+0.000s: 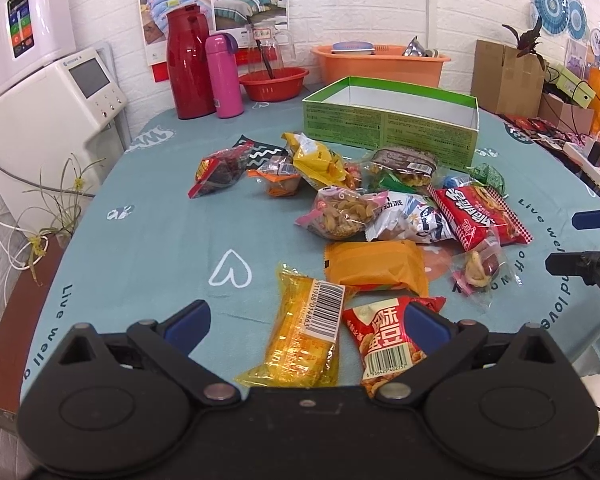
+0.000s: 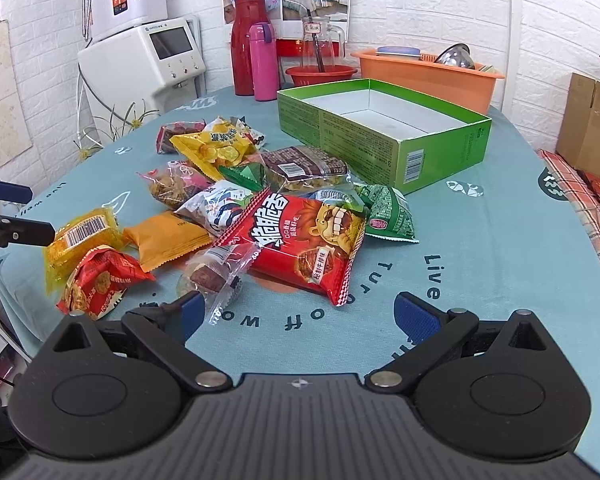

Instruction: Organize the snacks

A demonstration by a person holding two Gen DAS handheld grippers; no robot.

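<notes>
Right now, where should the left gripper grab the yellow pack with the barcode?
Grab the yellow pack across its narrow middle, below the barcode, coming straight down from above. It lies flat and long, pointing away from the left gripper, whose open jaws already stand to either side of it. The crimped ends are thin and slippery, so the plump middle looks safer. Mind the red pack lying close beside it.

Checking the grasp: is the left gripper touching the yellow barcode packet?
Apart. In the left wrist view the left gripper has its jaws spread wide, with tablecloth showing beside the yellow barcode packet.
</notes>
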